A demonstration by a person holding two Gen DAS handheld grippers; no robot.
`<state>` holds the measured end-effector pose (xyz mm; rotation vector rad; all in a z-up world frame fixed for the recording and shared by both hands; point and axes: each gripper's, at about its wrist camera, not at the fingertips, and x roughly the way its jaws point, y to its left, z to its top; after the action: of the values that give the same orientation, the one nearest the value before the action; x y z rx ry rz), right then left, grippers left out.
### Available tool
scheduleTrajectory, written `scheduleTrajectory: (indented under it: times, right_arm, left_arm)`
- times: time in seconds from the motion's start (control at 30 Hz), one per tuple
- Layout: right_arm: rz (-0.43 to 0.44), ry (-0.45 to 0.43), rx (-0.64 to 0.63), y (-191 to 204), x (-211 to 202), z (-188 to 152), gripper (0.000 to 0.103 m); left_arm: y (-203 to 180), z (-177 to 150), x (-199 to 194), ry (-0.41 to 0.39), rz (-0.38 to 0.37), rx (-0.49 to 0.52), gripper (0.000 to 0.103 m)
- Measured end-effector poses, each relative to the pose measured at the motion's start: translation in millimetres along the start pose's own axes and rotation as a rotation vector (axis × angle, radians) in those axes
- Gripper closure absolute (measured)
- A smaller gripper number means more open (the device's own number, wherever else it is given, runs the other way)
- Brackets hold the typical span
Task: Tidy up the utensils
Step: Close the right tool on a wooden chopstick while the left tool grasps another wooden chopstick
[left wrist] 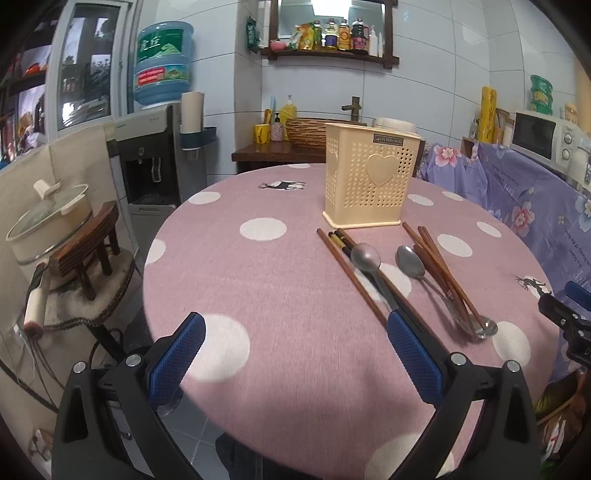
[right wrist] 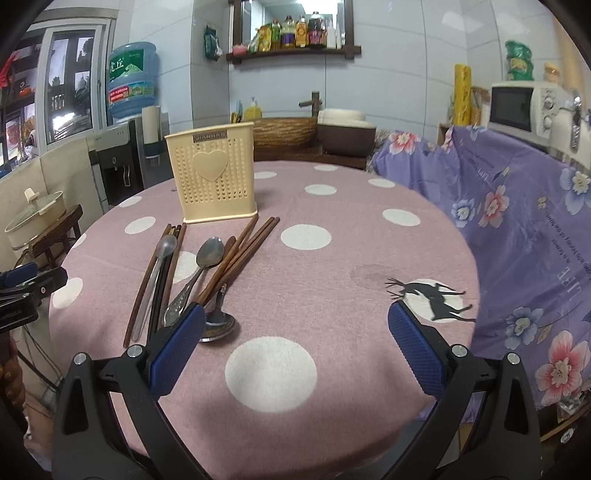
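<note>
Both my left tongs and right tongs hover spread, empty; chopsticks and spoons lie between them on tabletop, before the holder.

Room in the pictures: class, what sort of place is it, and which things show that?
Most likely a home kitchen or dining corner: a microwave, a water dispenser with its bottle, and a shelf of sauce bottles above a basin.

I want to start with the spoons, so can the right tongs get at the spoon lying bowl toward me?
Probably yes. The right tongs are open and empty, and that spoon lies just ahead beside the left finger; only its handle tucks under the brown chopsticks.
</note>
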<state>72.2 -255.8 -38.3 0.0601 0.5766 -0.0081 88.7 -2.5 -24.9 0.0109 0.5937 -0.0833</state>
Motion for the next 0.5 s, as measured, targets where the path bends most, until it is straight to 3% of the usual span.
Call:
scheduleTrajectory:
  times: [0.13,0.3,0.5]
  right_arm:
    - [0.077,0.070,0.008,7.3,30.4,22.4,0.007]
    - [0.121,0.132,-0.020,23.6,69.9,48.0,0.025]
    - [0.126,0.202,0.035,23.1,98.8,58.9,0.036]
  left_arm:
    - [-5.1,20.3,20.1,0.038,-0.053,0.020,0.010]
    - [-14.1,38.0,52.4,0.139,-0.114,0.015,0.027]
    - [-21.0,42.9,72.0,0.200,-0.153,0.000,0.037]
